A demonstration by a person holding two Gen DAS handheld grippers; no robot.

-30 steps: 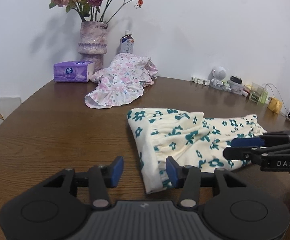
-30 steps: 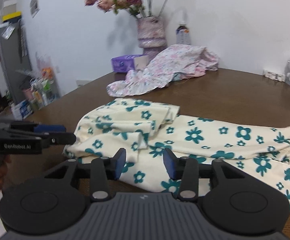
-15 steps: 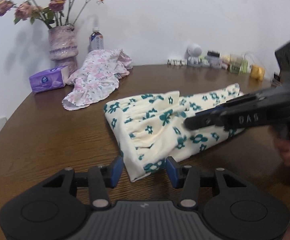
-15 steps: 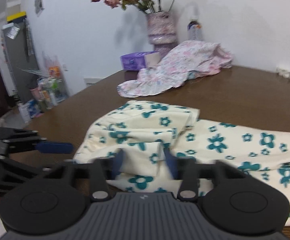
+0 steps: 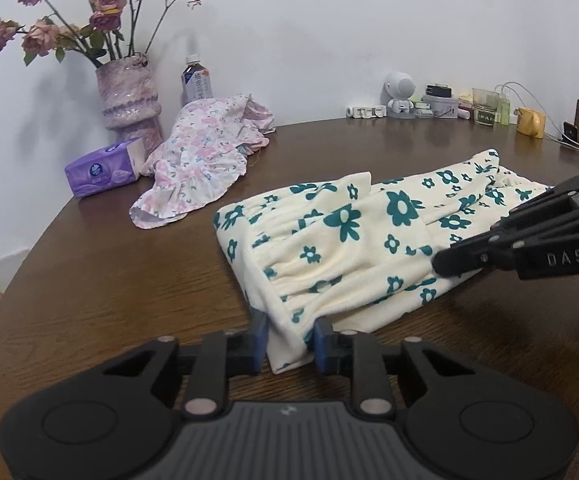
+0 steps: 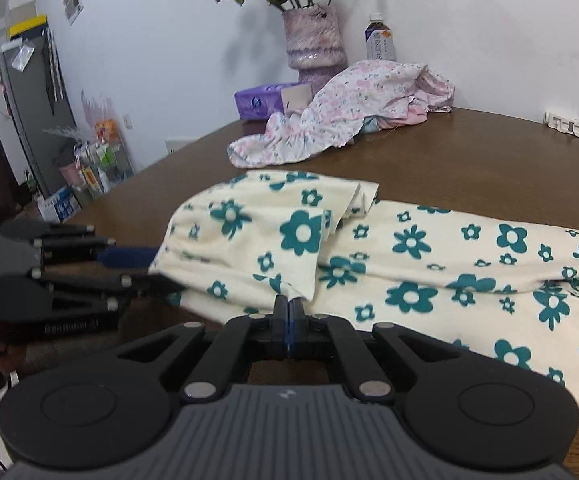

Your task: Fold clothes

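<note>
The left gripper (image 5: 289, 340) is closing its jaws on the near corner of the cream garment with teal flowers (image 5: 353, 240), and the blue pads already touch the cloth on both sides. The right gripper (image 6: 289, 312) has its jaws fully closed and pinches the front edge of the same garment, which lies spread on the brown table (image 5: 89, 280) ahead of both claws. Farther behind lies a pink floral garment (image 5: 201, 156).
</note>
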